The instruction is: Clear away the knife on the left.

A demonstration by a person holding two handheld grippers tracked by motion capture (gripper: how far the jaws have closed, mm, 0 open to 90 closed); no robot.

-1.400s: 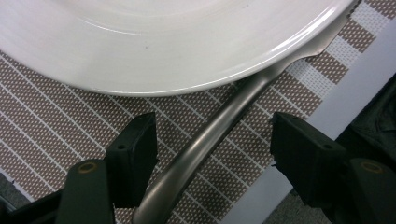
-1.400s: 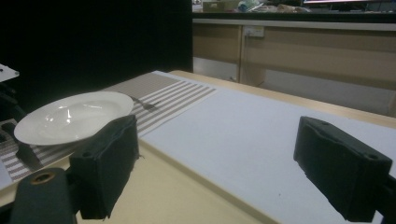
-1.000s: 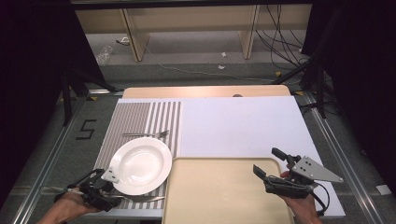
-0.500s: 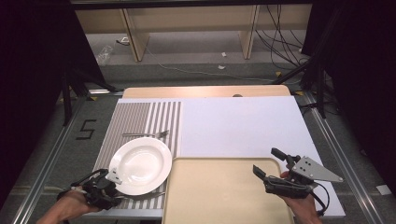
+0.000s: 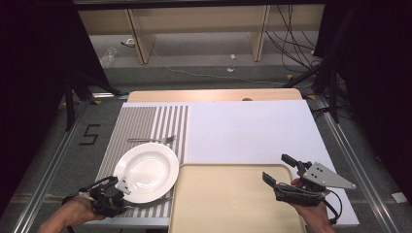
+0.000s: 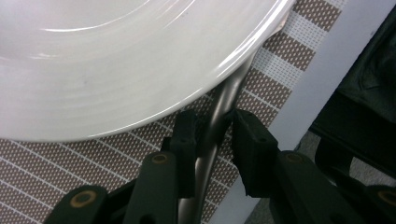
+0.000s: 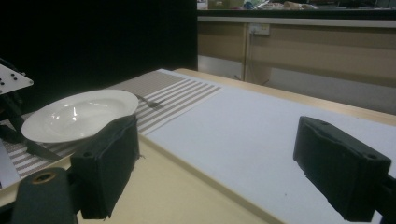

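- Cutlery handle (image 6: 219, 109), a slim metal piece on the striped placemat (image 5: 141, 121), lies half under the near rim of the white plate (image 5: 148, 171).
- Left gripper (image 6: 210, 126) has just been closing its jaws around the handle, one pad apparently touching, the other a little off; a one-sided pinch could let the smooth metal slide out.
- Lifting may tip or drag the plate resting over it.
- Right gripper (image 5: 278, 171) waits above the beige tray (image 5: 218, 204), jaws spread wide and holding nothing.
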